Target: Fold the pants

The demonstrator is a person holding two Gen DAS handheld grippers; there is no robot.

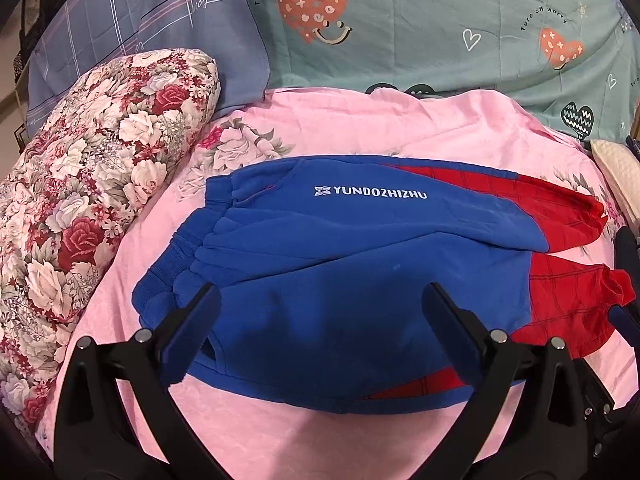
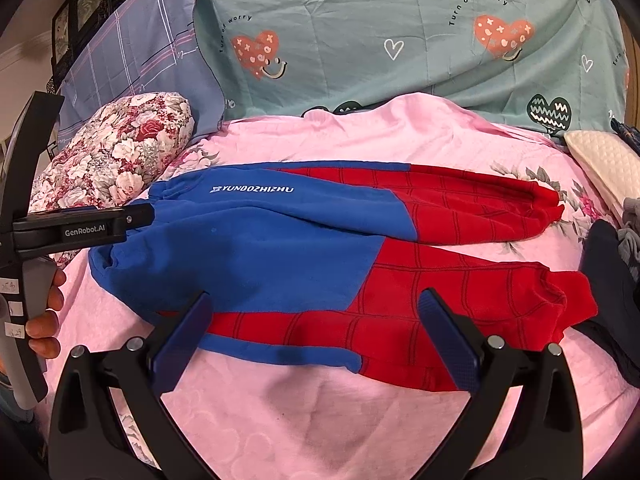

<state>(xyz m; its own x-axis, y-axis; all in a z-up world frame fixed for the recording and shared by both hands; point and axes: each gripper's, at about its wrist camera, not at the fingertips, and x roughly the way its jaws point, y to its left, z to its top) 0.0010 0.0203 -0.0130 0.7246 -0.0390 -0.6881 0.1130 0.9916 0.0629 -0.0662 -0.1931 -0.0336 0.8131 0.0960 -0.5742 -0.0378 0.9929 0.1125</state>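
Observation:
Blue and red pants [image 1: 340, 256] lie flat on the pink bedspread [image 1: 280, 432], waistband to the left, red legs to the right; white lettering runs along the far side. In the right wrist view the pants [image 2: 320, 256] show both legs side by side. My left gripper [image 1: 320, 320] is open, hovering over the blue waist part, holding nothing. My right gripper [image 2: 316, 324] is open over the near leg, holding nothing. The left gripper also shows at the left edge of the right wrist view [image 2: 132, 220], near the waistband.
A floral pillow [image 1: 88, 208] lies at the left. A green quilt with hearts [image 1: 440, 32] and a blue-grey plaid pillow [image 1: 140, 28] lie at the back. A cream cushion [image 2: 604, 168] and dark clothing [image 2: 612, 280] sit at the right edge.

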